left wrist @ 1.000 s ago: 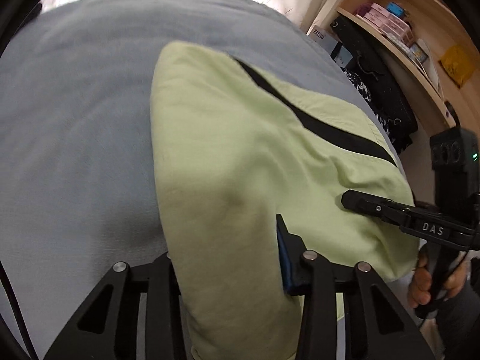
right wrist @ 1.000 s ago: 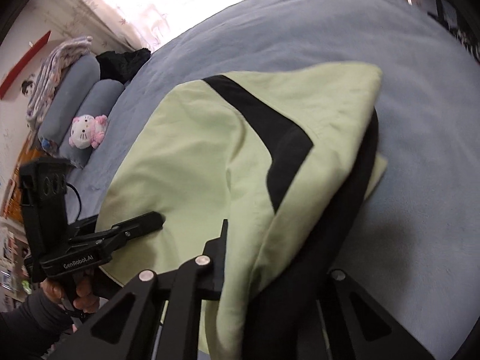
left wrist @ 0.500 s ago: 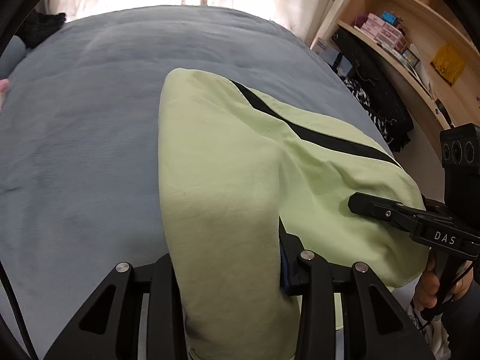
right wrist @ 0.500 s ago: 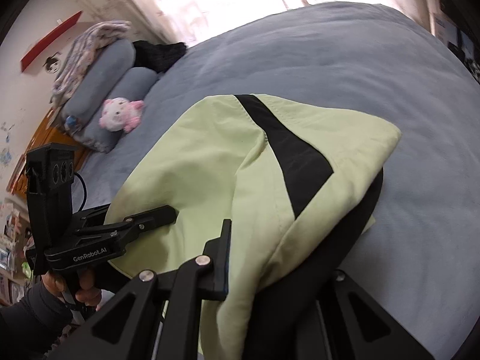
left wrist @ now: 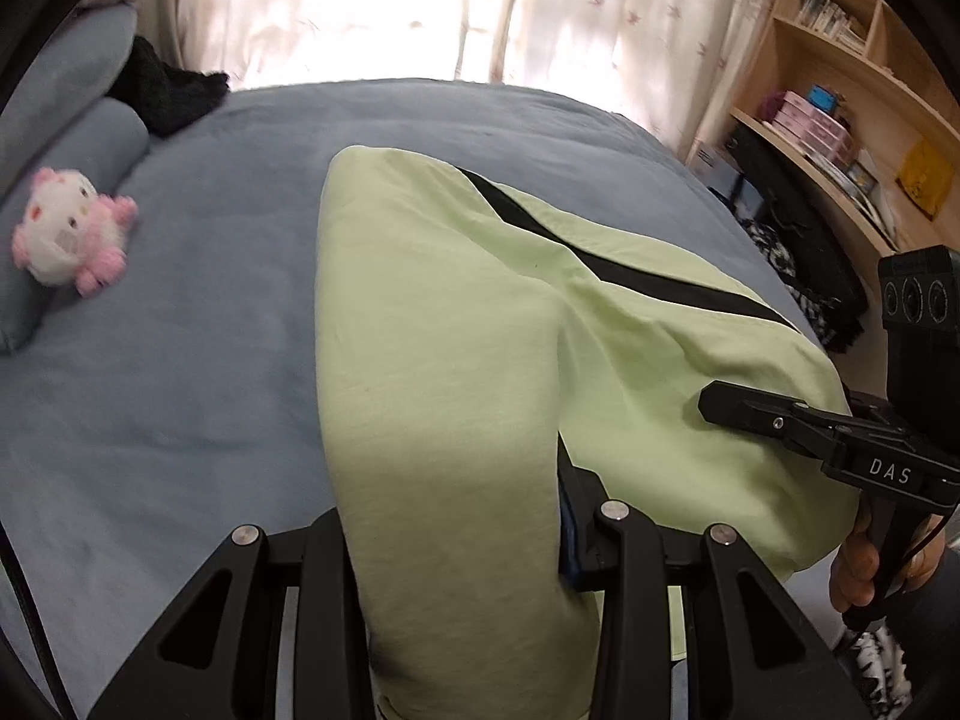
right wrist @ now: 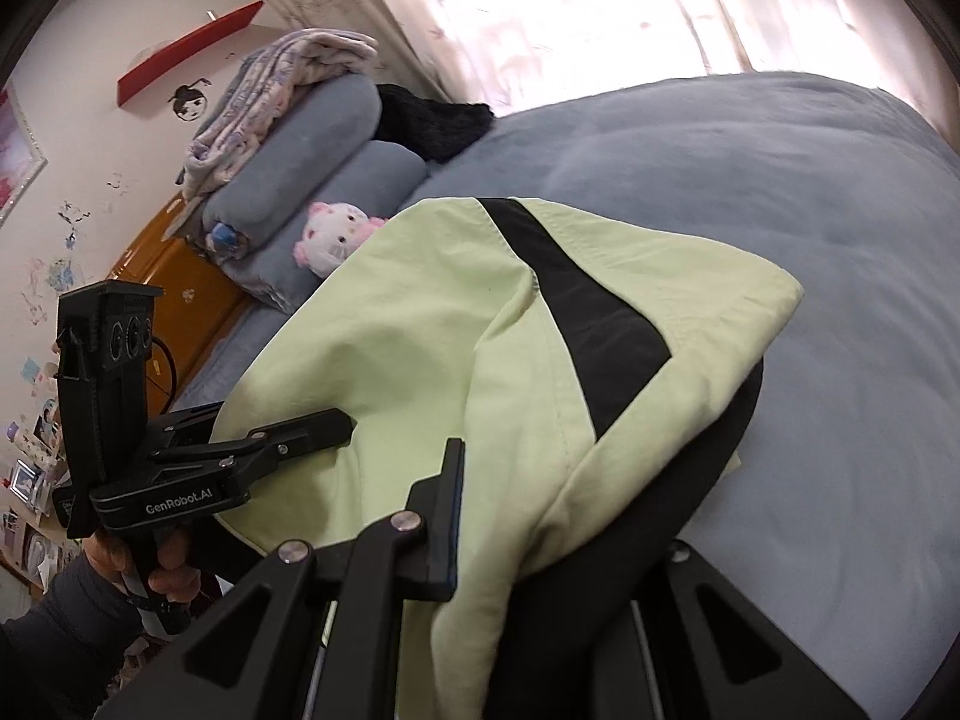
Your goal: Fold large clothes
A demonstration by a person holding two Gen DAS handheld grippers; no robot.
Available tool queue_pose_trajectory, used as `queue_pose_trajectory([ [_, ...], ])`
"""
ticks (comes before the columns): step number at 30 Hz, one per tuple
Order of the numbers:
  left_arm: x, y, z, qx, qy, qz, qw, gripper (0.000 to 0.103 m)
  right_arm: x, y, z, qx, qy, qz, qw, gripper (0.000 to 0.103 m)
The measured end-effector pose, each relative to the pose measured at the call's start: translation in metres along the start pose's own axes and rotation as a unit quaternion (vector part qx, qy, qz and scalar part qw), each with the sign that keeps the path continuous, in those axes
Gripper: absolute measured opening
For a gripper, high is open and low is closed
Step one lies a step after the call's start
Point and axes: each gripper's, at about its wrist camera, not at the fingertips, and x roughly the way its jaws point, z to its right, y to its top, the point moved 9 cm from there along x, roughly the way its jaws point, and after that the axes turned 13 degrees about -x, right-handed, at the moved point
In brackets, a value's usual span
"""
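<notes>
A large pale-green garment (left wrist: 468,324) with a black stripe lies partly lifted over the blue-grey bed (left wrist: 180,360). My left gripper (left wrist: 456,540) is shut on its near edge, cloth draped over the fingers. My right gripper (right wrist: 540,516) is shut on the garment's other near edge (right wrist: 420,336), green cloth and black lining bunched between the fingers. Each gripper shows in the other's view: the right one (left wrist: 798,420) at the right, the left one (right wrist: 258,450) at the left. The far end of the garment rests on the bed.
A pink-and-white plush toy (left wrist: 66,234) lies by grey pillows (right wrist: 312,138) at the bed's head, with a dark cloth (left wrist: 168,90) beside them. Curtains (left wrist: 420,6) hang behind the bed. Wooden shelves (left wrist: 840,90) with books stand at the right.
Both grippers have risen and tilted up with the garment still held, lifting its near edge. More of the bed, pillows, toy and curtains has come into view.
</notes>
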Motion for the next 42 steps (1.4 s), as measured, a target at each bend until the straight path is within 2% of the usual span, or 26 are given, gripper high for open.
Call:
queue_pose_trajectory([
  [6,0.0,0.072,-0.058,0.006,0.009,0.029,0.9995,0.035,0.049,0.07,0.001,-0.021,0.0,0.027,0.999,0.011],
  [12,0.037,0.142,-0.087,0.01,0.001,0.047,0.9989,0.035,0.094,0.125,0.025,-0.025,-0.008,0.052,0.998,0.011],
  [20,0.107,0.2,-0.121,0.011,-0.001,0.046,0.9989,0.035,0.17,0.168,0.073,-0.013,-0.011,0.061,0.998,0.011],
  [26,0.173,0.212,-0.157,0.017,-0.002,0.028,0.9995,0.035,0.229,0.157,0.109,0.024,0.0,0.064,0.998,0.011],
  [29,0.219,0.202,-0.18,0.009,-0.006,0.001,0.9999,0.038,0.264,0.137,0.132,0.045,-0.002,0.045,0.998,0.012],
  [30,0.242,0.195,-0.194,-0.005,0.008,-0.017,0.9998,0.04,0.281,0.124,0.141,0.053,-0.006,0.023,0.998,0.014],
  [32,0.269,0.184,-0.215,-0.028,0.034,-0.026,0.9987,0.067,0.304,0.099,0.158,0.09,-0.008,-0.013,0.996,0.034],
  [35,0.27,0.184,-0.23,-0.062,0.016,0.003,0.9979,0.08,0.301,0.085,0.168,0.15,0.046,0.0,0.988,0.04],
  [37,0.266,0.183,-0.237,-0.078,0.008,-0.001,0.9969,0.081,0.293,0.078,0.169,0.165,0.075,-0.003,0.983,0.043],
  [42,0.243,0.166,-0.249,-0.103,-0.02,-0.018,0.9943,0.081,0.264,0.053,0.157,0.152,0.104,-0.024,0.983,0.054],
])
